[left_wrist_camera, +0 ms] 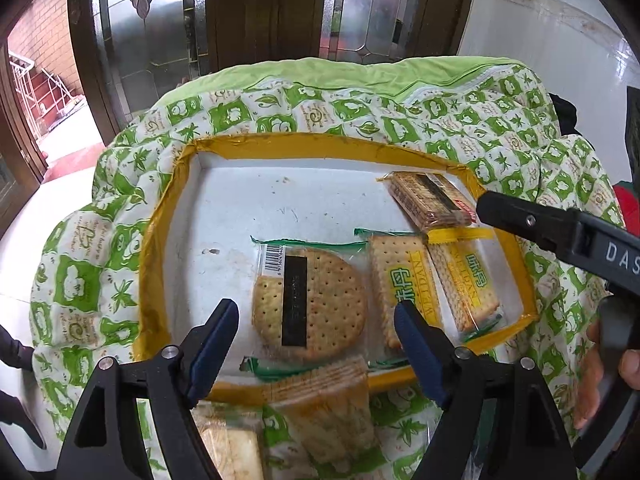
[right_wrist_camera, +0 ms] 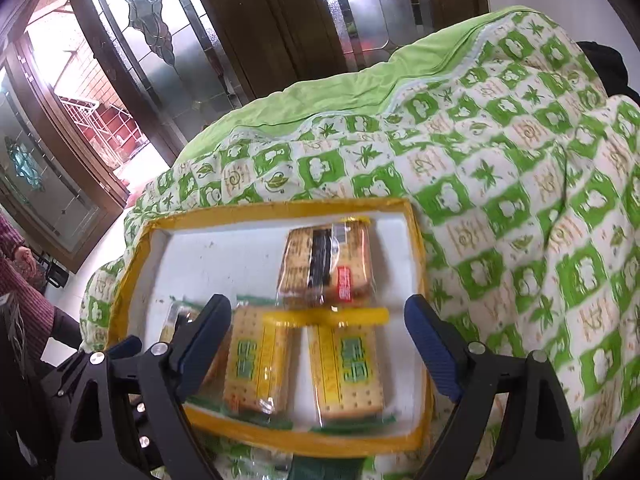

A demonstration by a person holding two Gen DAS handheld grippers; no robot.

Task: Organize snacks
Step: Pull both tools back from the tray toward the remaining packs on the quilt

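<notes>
A white tray with a yellow taped rim (left_wrist_camera: 280, 146) (right_wrist_camera: 224, 210) lies on a green patterned quilt. In it are a round cracker pack (left_wrist_camera: 310, 300), two yellow rectangular cracker packs (left_wrist_camera: 400, 276) (left_wrist_camera: 466, 280) (right_wrist_camera: 256, 360) (right_wrist_camera: 348, 368) and a brown biscuit pack (left_wrist_camera: 430, 198) (right_wrist_camera: 326, 268). My left gripper (left_wrist_camera: 316, 340) is open and empty above the round pack. My right gripper (right_wrist_camera: 316, 344) is open and empty above the yellow packs; its body shows at the right of the left wrist view (left_wrist_camera: 560, 236).
More cracker packs (left_wrist_camera: 324, 404) (left_wrist_camera: 232, 444) lie on the quilt (right_wrist_camera: 500, 200) in front of the tray's near rim. Dark wooden doors with patterned glass (left_wrist_camera: 260, 12) stand behind. A white tiled floor (left_wrist_camera: 580, 40) surrounds the quilt-covered surface.
</notes>
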